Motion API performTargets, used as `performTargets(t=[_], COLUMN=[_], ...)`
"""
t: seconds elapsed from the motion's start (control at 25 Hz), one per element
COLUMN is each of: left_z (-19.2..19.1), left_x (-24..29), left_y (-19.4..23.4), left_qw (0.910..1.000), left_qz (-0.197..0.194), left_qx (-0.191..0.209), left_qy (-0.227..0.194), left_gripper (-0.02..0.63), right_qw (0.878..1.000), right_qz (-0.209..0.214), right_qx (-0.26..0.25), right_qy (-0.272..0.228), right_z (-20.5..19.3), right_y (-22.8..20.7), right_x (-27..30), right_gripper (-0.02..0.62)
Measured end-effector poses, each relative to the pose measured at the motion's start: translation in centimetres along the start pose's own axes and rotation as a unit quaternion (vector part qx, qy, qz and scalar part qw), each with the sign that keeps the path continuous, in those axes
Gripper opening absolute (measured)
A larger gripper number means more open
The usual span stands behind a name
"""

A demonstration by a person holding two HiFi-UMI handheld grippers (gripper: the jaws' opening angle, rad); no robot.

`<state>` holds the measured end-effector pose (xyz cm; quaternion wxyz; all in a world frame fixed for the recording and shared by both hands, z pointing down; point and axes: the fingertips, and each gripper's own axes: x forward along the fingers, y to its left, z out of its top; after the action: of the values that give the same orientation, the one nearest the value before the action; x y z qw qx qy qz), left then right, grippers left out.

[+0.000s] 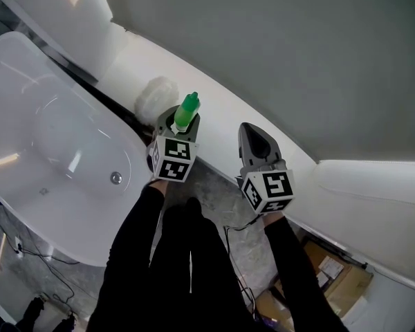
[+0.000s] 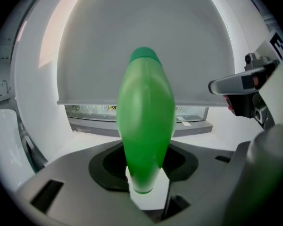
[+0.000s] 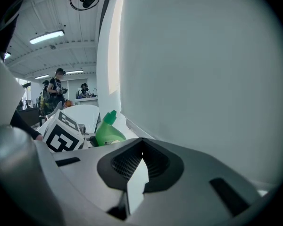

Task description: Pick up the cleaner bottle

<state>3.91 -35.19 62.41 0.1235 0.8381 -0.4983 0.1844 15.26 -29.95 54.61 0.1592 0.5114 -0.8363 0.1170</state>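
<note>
The green cleaner bottle point(image 1: 187, 111) stands upright between the jaws of my left gripper point(image 1: 178, 126), just above the white ledge point(image 1: 225, 102). In the left gripper view the bottle point(image 2: 146, 126) fills the middle, and the left gripper point(image 2: 146, 192) is shut on its base, with the white pads point(image 2: 155, 197) against it. My right gripper point(image 1: 257, 144) hovers to the right of the bottle with nothing in it. The right gripper point(image 3: 137, 182) has its white pads together, and this view shows the bottle point(image 3: 108, 132) off to its left.
A white bathtub point(image 1: 14, 61) lies at the left. A white fluffy sponge point(image 1: 158, 94) rests on the ledge behind the bottle. A grey wall point(image 1: 297, 47) rises beyond the ledge. Cardboard boxes point(image 1: 339, 279) sit on the floor at the lower right. People point(image 3: 56, 91) stand far off.
</note>
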Motion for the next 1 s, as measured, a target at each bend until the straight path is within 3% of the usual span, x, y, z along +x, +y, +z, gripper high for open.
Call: performTargets(t=[0.48, 1.0], left_z=[7.3, 10.3], left_x=[-12.1, -24.7], left_y=[6.1, 11.0], left_qw=[0.9968, 0.9873], left_qz=[0.07, 0.144], left_qx=[-0.028, -0.044], left_qy=[-0.027, -0.049], left_gripper=[0.187, 0.186], right_qw=[0.998, 0.99], right_qz=[0.052, 0.127], right_qx=[-0.02, -0.047], right_qy=[-0.011, -0.046], right_z=[8.3, 15.2], right_y=[6.4, 17.1], right_x=[-1.2, -2.6], right_gripper=[0.0, 0.0])
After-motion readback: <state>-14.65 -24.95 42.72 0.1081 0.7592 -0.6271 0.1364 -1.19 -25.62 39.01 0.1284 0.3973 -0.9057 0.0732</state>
